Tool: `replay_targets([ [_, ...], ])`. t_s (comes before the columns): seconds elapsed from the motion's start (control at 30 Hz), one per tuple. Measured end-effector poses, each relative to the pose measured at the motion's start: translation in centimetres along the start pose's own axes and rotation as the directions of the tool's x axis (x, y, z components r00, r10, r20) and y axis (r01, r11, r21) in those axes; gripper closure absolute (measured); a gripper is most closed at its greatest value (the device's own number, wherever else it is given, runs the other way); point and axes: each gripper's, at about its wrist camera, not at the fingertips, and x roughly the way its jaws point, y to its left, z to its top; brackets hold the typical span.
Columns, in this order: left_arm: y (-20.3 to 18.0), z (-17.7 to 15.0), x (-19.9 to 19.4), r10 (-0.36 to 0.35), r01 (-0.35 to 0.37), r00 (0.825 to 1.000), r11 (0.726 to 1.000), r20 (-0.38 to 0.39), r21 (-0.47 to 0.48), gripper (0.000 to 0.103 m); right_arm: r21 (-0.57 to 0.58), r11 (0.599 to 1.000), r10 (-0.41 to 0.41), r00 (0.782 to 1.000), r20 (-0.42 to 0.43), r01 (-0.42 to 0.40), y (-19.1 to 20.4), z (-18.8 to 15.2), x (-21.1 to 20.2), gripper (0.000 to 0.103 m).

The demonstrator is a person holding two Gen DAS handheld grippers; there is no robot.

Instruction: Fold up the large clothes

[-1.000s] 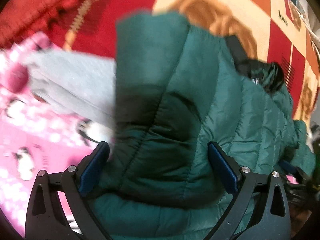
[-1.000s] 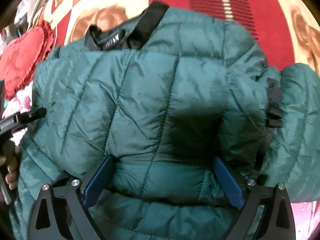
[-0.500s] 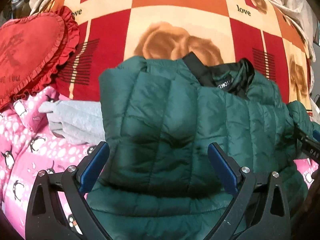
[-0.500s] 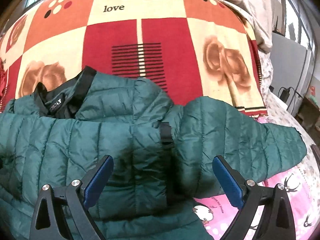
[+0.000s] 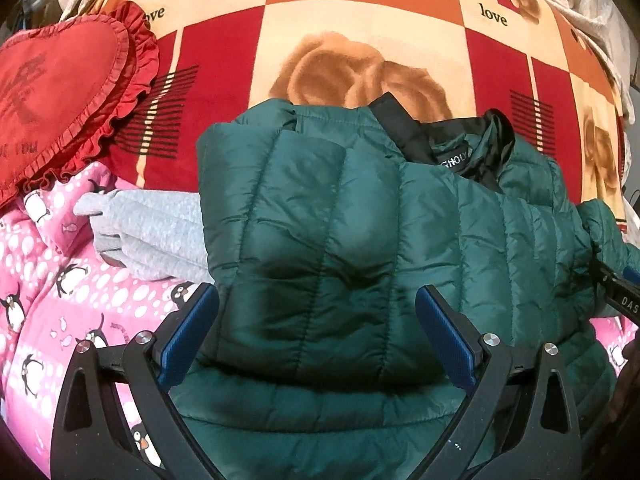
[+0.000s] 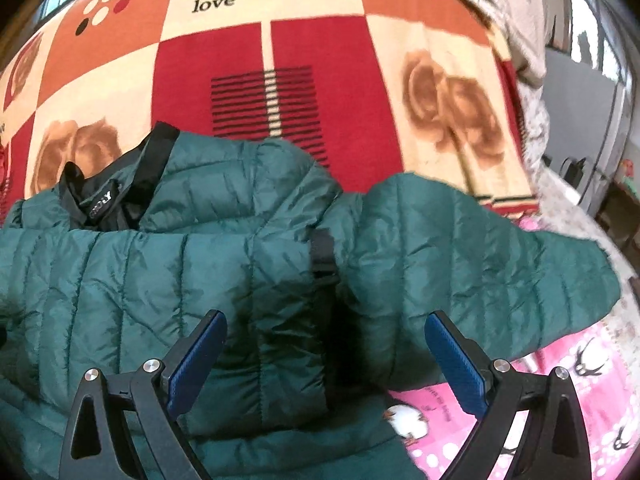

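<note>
- Left wrist view: my left gripper (image 5: 316,336) is hovering with fingers spread wide, gripping nothing, over the green puffer jacket (image 5: 320,240) lying on the bed's patterned blanket (image 5: 360,32).
- Right wrist view: my right gripper (image 6: 326,358) is likewise gaping, empty.
- Step, I judge: one side is looking folded in; the right sleeve (image 6: 480,248) is lying outstretched, needing pinching and folding across next.
- Jacket is looking quilted, glossy, puffy, black collar (image 5: 448,148) showing.
</note>
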Motion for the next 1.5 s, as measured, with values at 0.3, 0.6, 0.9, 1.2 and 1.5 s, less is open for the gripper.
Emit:
replay_targets([
  [0.3,0.0,-0.1,0.4,-0.001,0.001,1.0,1.0,-0.017,-0.006,0.004,-0.002,1.0,0.029,0.999,-0.044,-0.029,0.4,-0.5,0.8,0.005],
  [0.6,0.0,-0.2,0.4,0.0,0.0,1.0,1.0,-0.018,-0.007,0.004,0.005,1.0,0.031,0.998,-0.053,-0.031,0.3,-0.6,1.0,0.005],
  [0.9,0.0,-0.3,1.2,0.05,-0.051,0.998,0.998,-0.05,-0.021,0.004,-0.004,0.974,0.226,0.974,0.029,-0.226,0.8,-0.2,-0.2,0.005],
  [1.2,0.0,-1.2,2.2,0.07,-0.072,0.994,0.997,-0.08,-0.017,0.004,-0.044,0.898,0.432,0.896,-0.106,-0.438,2.8,0.0,5.7,0.004],
  [1.5,0.6,-1.6,4.1,0.041,-0.047,0.986,0.998,-0.162,-0.038,0.001,-0.055,0.891,0.441,0.889,-0.123,-0.45,2.9,-0.5,6.5,0.0],
])
